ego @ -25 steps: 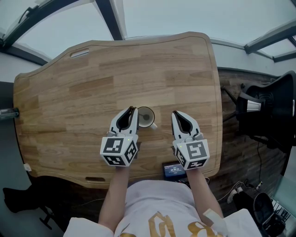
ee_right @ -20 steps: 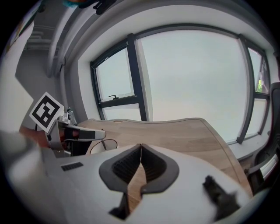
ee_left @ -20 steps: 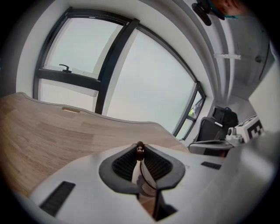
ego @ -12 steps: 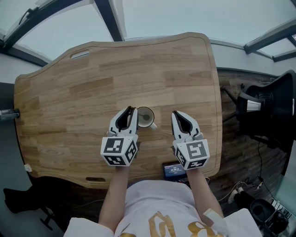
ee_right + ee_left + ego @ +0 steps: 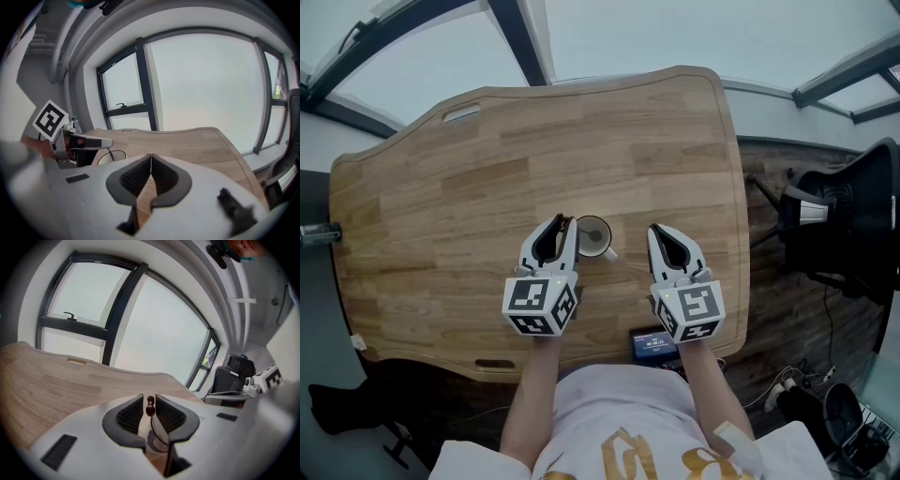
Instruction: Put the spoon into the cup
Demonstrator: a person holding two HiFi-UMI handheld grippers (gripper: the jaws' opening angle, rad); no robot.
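Left jaws: nearly together, clamped on the spoon (image 5: 150, 405); its dark knobbed end stands upright in the narrow gap between the ribbed pads.
Left gripper (image 5: 565, 222): low over the table, tips pointing away from the person (marker cube at the rear).
Right jaws: pressed together at the tips, with nothing between them.
Right gripper (image 5: 654, 230): beside the left one and apart from it, also pointing away from the person.
Spoon: held in the left jaws. In the right gripper view a thin stem (image 5: 110, 153) drops from the left tips to the cup's rim. Whether the bowl is inside the cup cannot be told.
Cup (image 5: 594, 236): pale, upright on the table, just right of the left tips and between the two grippers, nearer the left one.
Table (image 5: 581, 141): light wood with rounded corners and a slot near its far left edge.
Device (image 5: 652, 344): small and dark, at the near table edge below the right gripper.
Chair (image 5: 844, 225): black, on the floor to the right, well apart from the table.
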